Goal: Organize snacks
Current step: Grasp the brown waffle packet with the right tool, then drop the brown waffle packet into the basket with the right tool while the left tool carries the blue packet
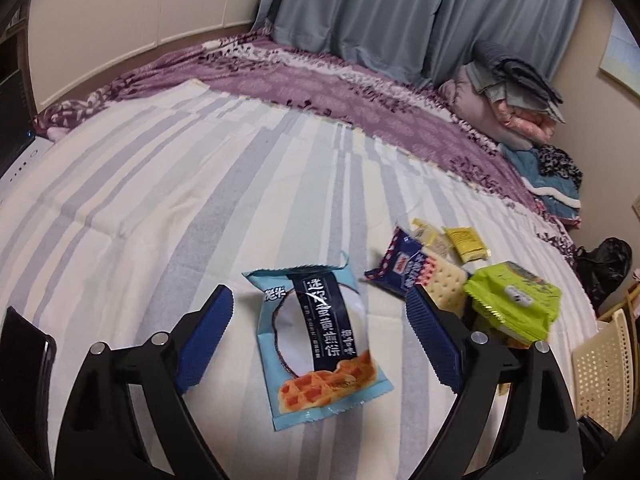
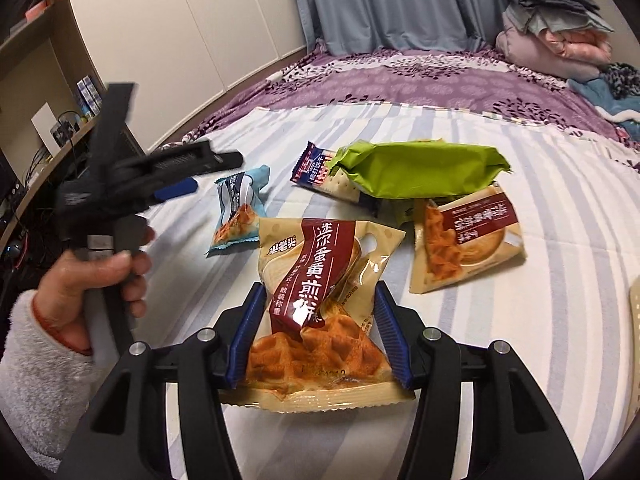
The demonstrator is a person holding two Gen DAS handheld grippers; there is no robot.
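Note:
A light blue waffle packet (image 1: 320, 344) lies on the striped bedsheet between the wide-open fingers of my left gripper (image 1: 320, 300), which is empty; it also shows in the right wrist view (image 2: 239, 210), with the left gripper (image 2: 188, 176) above it. My right gripper (image 2: 320, 304) is shut on a beige waffle packet (image 2: 320, 308) and holds it over the sheet. A second beige packet (image 2: 468, 236), a green packet (image 2: 416, 172) (image 1: 516, 300) and a dark blue cracker packet (image 2: 320, 172) (image 1: 416, 268) lie beyond.
Small yellow sachets (image 1: 460, 242) lie behind the crackers. A cream perforated basket (image 1: 604, 376) stands at the bed's right edge. Folded blankets (image 2: 556, 28) are piled at the far right corner. Shelves and a desk (image 2: 44, 128) stand left of the bed.

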